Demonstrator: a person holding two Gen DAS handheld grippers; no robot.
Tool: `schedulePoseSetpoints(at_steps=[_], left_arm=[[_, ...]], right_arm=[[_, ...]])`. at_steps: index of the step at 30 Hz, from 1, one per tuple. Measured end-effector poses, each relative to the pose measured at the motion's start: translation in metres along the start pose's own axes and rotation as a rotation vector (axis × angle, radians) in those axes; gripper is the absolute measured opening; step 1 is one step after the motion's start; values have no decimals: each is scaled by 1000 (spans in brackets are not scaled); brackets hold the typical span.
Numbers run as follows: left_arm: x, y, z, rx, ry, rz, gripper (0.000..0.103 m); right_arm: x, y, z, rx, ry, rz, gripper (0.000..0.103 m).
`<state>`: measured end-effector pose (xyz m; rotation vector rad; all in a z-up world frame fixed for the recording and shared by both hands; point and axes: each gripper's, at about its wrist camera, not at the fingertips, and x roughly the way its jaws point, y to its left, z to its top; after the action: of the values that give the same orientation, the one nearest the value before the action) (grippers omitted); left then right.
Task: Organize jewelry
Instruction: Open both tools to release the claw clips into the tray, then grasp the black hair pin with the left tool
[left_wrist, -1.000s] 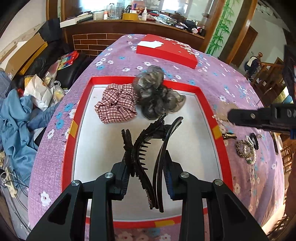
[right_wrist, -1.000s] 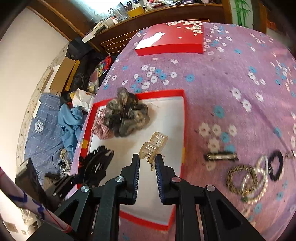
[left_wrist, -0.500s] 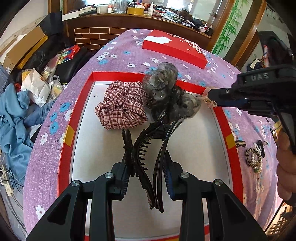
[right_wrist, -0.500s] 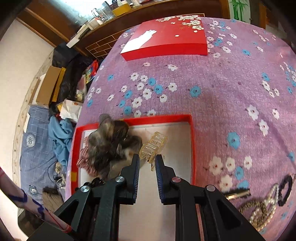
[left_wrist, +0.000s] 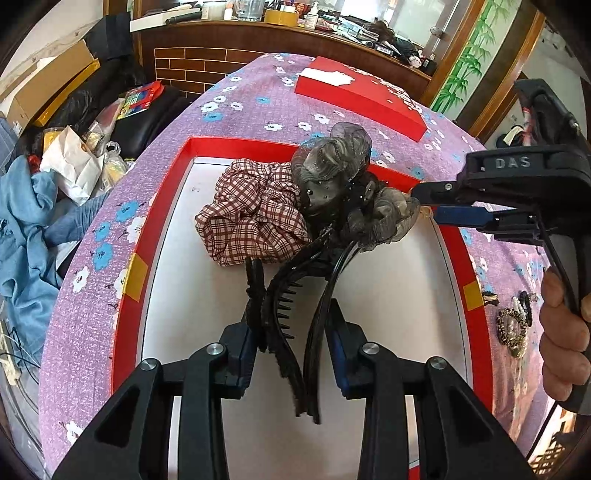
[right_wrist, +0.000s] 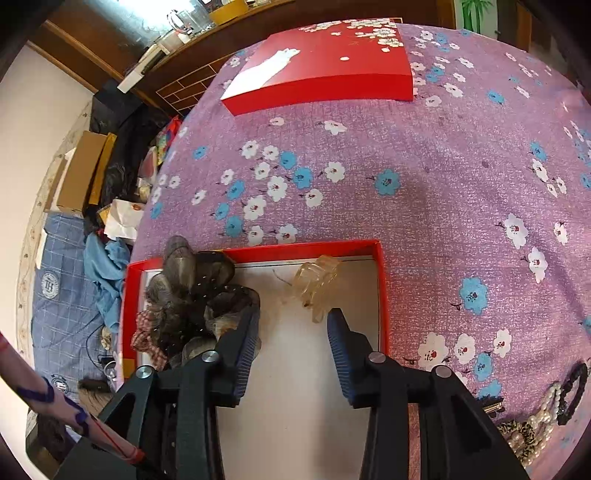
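Inside the red-rimmed tray (left_wrist: 127, 295), the white floor is bare from the centre toward 6 o'clock in the left wrist view, leaving room to pass. At 12 o'clock the plaid scrunchie (left_wrist: 255, 218) and the grey mesh scrunchie (left_wrist: 340, 184) crowd the far end, touching each other. The right gripper (left_wrist: 424, 206) reaches in from 3 o'clock over the rim. In the right wrist view a clear claw clip (right_wrist: 317, 284) lies in the far corner at 12 o'clock, apart from the scrunchies.
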<state>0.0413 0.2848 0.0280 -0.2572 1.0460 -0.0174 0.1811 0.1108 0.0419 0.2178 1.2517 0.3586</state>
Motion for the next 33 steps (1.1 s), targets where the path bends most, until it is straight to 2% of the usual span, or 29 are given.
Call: schedulePoseSetpoints(at_steps=[3,8,12,14,22,27,29,33], left_arm=[[-7,-1,2,-6,-16,-17,42],[-21,-4,2,-4,-39,-37,42],[-34,-7,-3,9,-59,-54,43],[-39,-11,-7,28,-65,-59,43],[-55,-43,-18,121,-57,-99,44],[-55,-79,-16,181,-44,-143,44],[-50,-96,-16,198,-9,-194,45],[-35,-141,-14,341,34,-215,45]], right_arm=[[-11,-2,-4,10,-7,28,43],[-46,-11,-18,31,-39,99,43],[-93,-39,-49,70,-88,132,43],[-112,-54,-65,90,-112,120,47],[-192,-154,-131,277,-220,19,50],[-204,-190,-156,349,-216,-12,50],[-208,-199,-165,377,-216,-15,50],[-213,-207,-188,402,-233,-9,50]])
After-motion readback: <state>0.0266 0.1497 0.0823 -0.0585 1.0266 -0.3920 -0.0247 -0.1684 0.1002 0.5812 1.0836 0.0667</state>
